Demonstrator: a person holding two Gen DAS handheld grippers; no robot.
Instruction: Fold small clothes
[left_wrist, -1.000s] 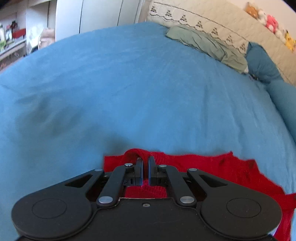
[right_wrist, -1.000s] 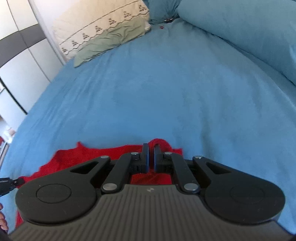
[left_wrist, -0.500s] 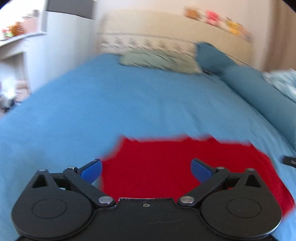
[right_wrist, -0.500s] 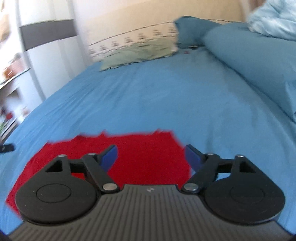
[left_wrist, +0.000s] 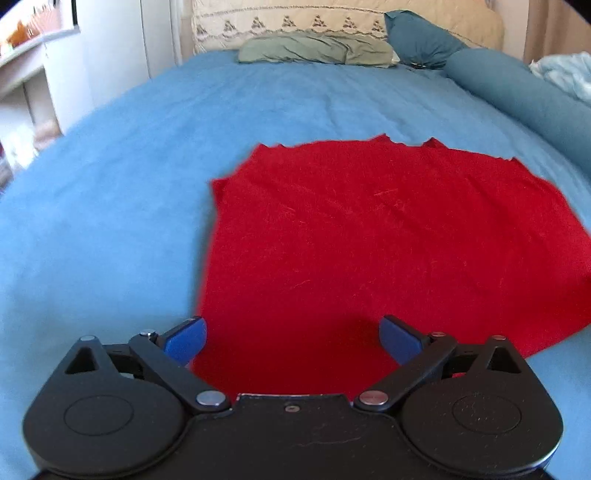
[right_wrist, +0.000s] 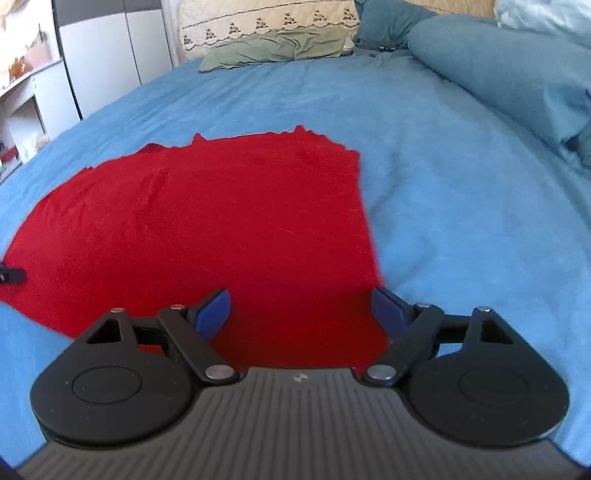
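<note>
While both claws gape wide and hold nothing, the left gripper (left_wrist: 292, 338) and right gripper (right_wrist: 301, 311) hang above one red cloth (left_wrist: 388, 236) lying flat on the blue bedspread (left_wrist: 110, 184), two pillows (left_wrist: 317, 50) beyond.

Fuzzy, matt red knit cloth (left_wrist: 388, 240) with fine lint and a ragged far edge, spread on a soft, brushed blue bedspread (left_wrist: 110, 203). Matt black plastic on the left hand-held gripper (left_wrist: 291, 336), with shiny metal rivets and smooth blue pads (left_wrist: 186, 338). Ribbed grey plastic on the right hand-held gripper (right_wrist: 301, 308).
</note>
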